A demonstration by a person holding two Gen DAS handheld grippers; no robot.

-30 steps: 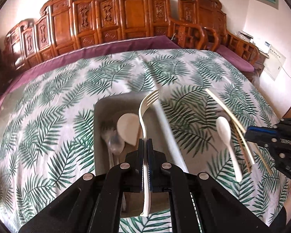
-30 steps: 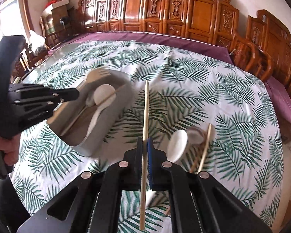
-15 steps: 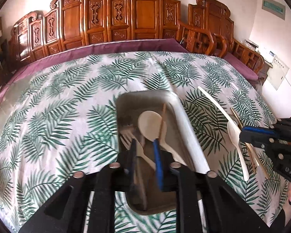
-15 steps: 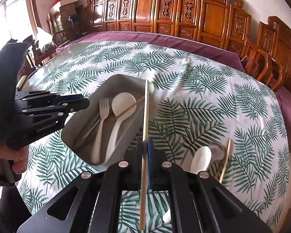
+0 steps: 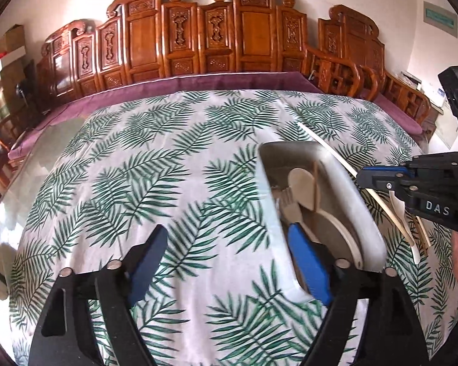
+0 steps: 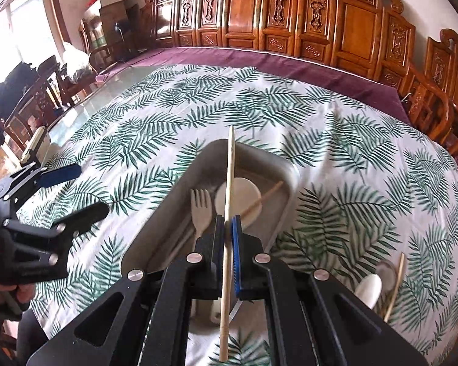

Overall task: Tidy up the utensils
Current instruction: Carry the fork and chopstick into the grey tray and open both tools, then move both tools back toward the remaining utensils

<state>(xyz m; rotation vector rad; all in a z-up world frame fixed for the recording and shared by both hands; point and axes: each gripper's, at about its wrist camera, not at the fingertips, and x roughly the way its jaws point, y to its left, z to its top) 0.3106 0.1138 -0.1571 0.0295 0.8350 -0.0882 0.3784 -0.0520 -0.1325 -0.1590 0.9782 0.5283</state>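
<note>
The desk (image 6: 336, 128) is covered by a white cloth printed with green fern leaves, edged at twelve o'clock by purple. A grey metal tray (image 6: 180, 213) holds a cream fork (image 6: 201, 206) and cream spoon (image 6: 244, 201). A pale tan chopstick (image 6: 229, 213) is clamped by black right tongs (image 6: 228, 228) with blue pads.

One grey rectangular metal tray (image 6: 290, 169) holds one cream plastic fork (image 6: 201, 210), one cream round-bowled spoon (image 6: 244, 202) and one thin wooden chopstick (image 6: 264, 196). A second, pale wooden chopstick (image 6: 229, 213) is gripped in one of the two black tools. On the leaf-print bench cloth (image 6: 336, 140) lie one more cream spoon (image 6: 370, 288) and one more wooden chopstick (image 6: 395, 286)
</note>
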